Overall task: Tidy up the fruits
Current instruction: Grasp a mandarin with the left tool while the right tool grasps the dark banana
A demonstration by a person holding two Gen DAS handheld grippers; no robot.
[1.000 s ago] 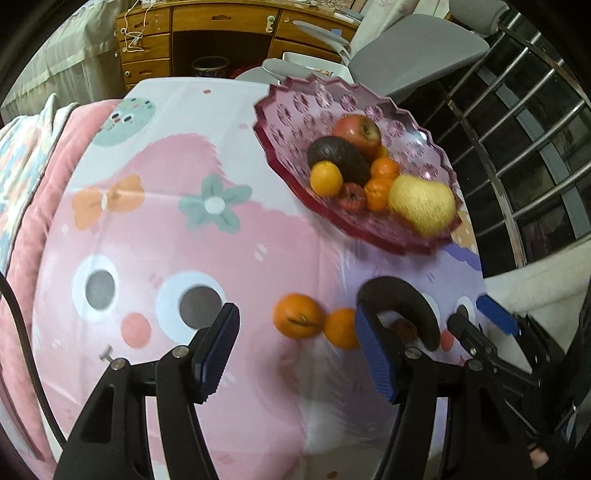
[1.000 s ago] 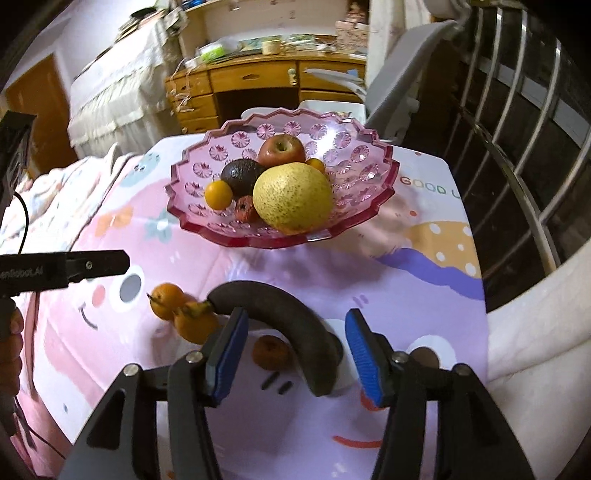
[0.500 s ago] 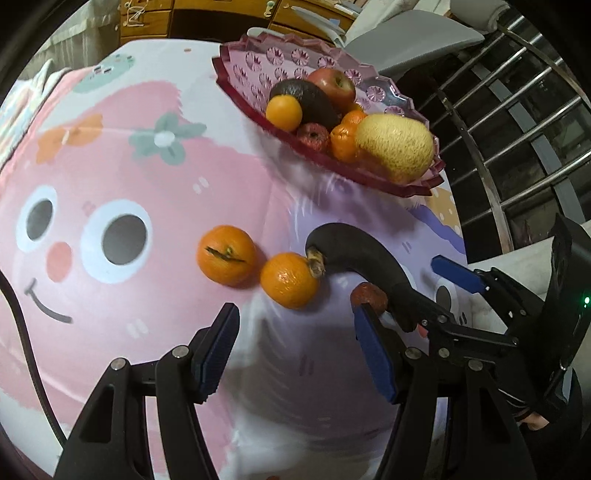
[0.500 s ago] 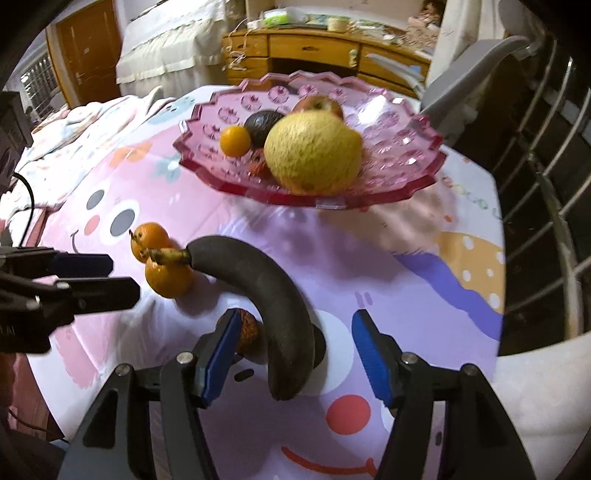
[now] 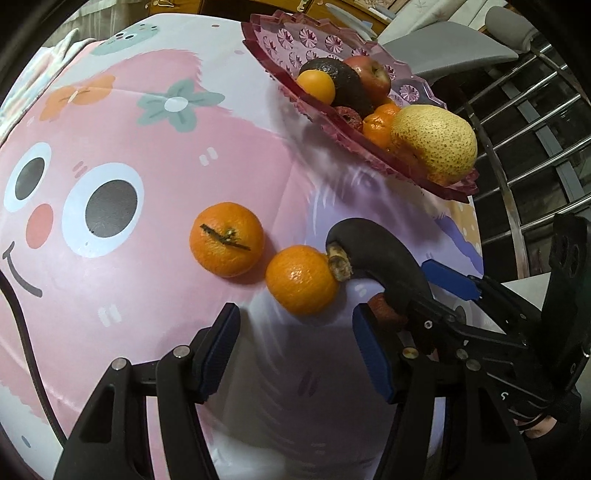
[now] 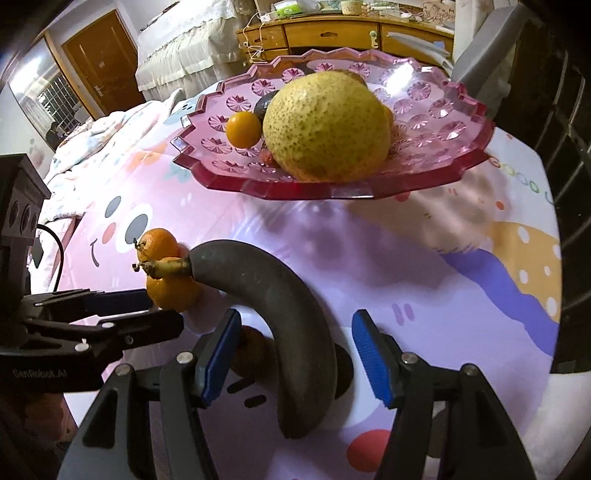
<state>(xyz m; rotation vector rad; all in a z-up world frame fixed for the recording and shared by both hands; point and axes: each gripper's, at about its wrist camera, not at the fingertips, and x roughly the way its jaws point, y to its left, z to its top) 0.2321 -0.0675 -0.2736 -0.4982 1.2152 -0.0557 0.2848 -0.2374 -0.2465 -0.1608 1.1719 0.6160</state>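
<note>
A blackened banana (image 6: 280, 314) lies on the cartoon-print cloth, between the open jaws of my right gripper (image 6: 291, 354); it also shows in the left wrist view (image 5: 384, 262). Two tangerines (image 5: 227, 238) (image 5: 301, 278) lie beside its stem, the nearer one just ahead of my open, empty left gripper (image 5: 295, 350). A small reddish fruit (image 6: 251, 350) sits by the right gripper's left finger. The pink glass bowl (image 6: 443, 162) holds a big yellow pear (image 6: 325, 129), an orange, an avocado, an apple and more.
A metal railing (image 5: 535, 122) runs along the table's right side. A grey chair (image 5: 443, 40) and a wooden desk (image 6: 332, 33) stand behind the bowl. A bed lies to the left. The two grippers sit close together.
Both grippers have moved forward and lower toward the loose fruit. The right gripper's jaws now straddle the banana; the left gripper is closer to the near tangerine. Both stayed open.
</note>
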